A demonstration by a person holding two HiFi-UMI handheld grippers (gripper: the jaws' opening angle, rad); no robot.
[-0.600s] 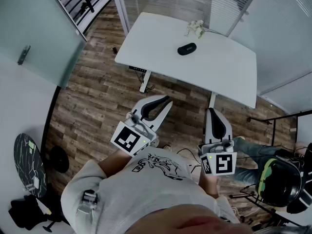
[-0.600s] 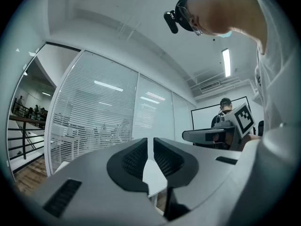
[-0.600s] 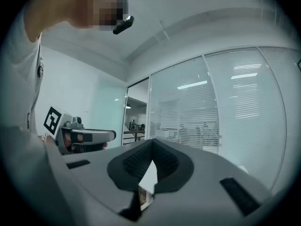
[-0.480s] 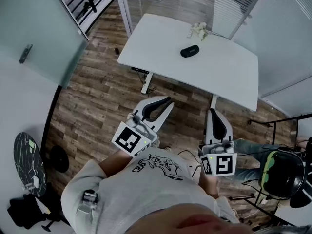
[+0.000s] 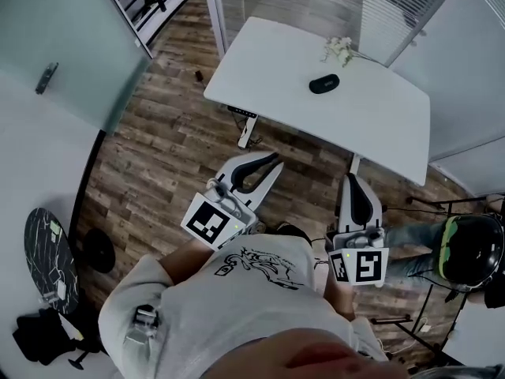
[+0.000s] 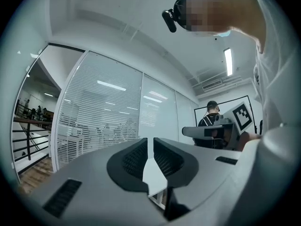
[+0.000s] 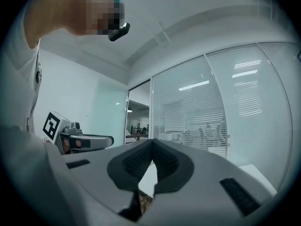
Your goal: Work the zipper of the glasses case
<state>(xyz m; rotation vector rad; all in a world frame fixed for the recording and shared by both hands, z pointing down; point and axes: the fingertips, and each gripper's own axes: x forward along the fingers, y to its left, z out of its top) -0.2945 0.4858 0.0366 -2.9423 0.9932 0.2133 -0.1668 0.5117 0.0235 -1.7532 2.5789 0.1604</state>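
Open wooden floor [image 5: 158,156] is seen at the left, before the white table [image 5: 260,61], whose near edge lies well ahead of both tongs. The left gripper [image 5: 272,163] is held with its jaws a narrow slit apart, nothing between them. The glasses case [image 5: 324,84], small, dark and oval, is laid towards the table's far side, near a small pale object [image 5: 339,50]. The right gripper [image 5: 353,181] is closed, empty.

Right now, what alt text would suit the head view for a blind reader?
A person seen from above holds the left tool and right tool out over a wood floor, both empty. Ahead stands a white table with a dark case on it.
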